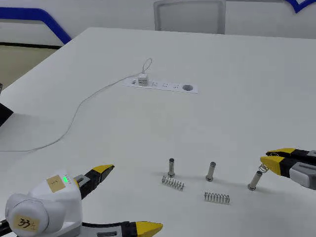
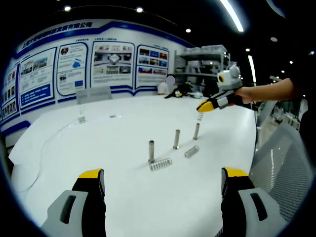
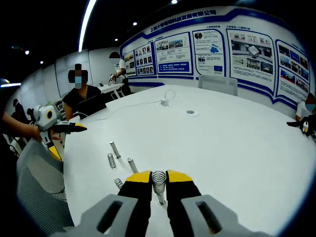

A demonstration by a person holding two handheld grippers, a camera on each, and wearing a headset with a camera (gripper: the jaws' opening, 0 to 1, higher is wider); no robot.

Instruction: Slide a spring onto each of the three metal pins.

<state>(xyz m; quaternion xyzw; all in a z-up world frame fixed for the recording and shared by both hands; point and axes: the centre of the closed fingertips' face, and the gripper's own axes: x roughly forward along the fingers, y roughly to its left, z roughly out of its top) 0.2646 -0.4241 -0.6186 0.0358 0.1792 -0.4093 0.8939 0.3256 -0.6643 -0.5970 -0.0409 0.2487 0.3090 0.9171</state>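
The right gripper (image 1: 266, 159) had its jaws closed on a spring (image 3: 158, 180), held just over the top of the tilted right pin (image 1: 255, 180). The left pin (image 1: 171, 167) and middle pin (image 1: 211, 171) stood toward the table's (image 1: 222, 118) near edge, with a loose spring (image 1: 173, 183) beside the first and another loose spring (image 1: 217, 197) beside the second. The left gripper (image 1: 128, 198) hovered nearer that edge, jaws wide apart.
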